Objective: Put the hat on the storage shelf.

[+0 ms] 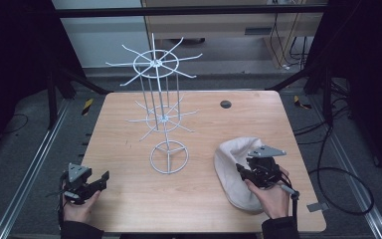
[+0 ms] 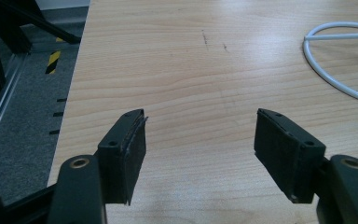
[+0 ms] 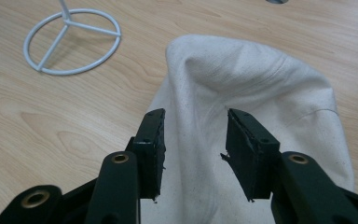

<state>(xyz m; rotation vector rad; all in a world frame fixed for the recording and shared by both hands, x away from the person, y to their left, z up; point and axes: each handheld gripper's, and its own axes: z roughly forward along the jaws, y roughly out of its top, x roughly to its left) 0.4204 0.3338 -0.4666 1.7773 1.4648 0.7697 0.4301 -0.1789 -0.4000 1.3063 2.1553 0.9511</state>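
Note:
A cream cloth hat or bag [image 1: 230, 162] lies crumpled on the right half of the wooden table [image 1: 129, 209]. My right gripper [image 1: 242, 172] hovers over its near side. In the right gripper view the cloth [image 3: 261, 74] spreads under and between the jaws, and the right gripper [image 3: 195, 116] stands open, its pads clear of the fabric. A white wire display rack [image 1: 156, 63] with spoke arms stands at the table's middle on a ring base [image 1: 169, 158]. My left gripper [image 1: 101, 180] rests near the front left edge, open [image 2: 200, 121] over bare wood.
The rack's ring base shows in the left gripper view [image 2: 340, 84] and the right gripper view [image 3: 72, 42]. A small dark disc [image 1: 225, 104] sits in the tabletop at the back right. Floor rails and cables run alongside the table.

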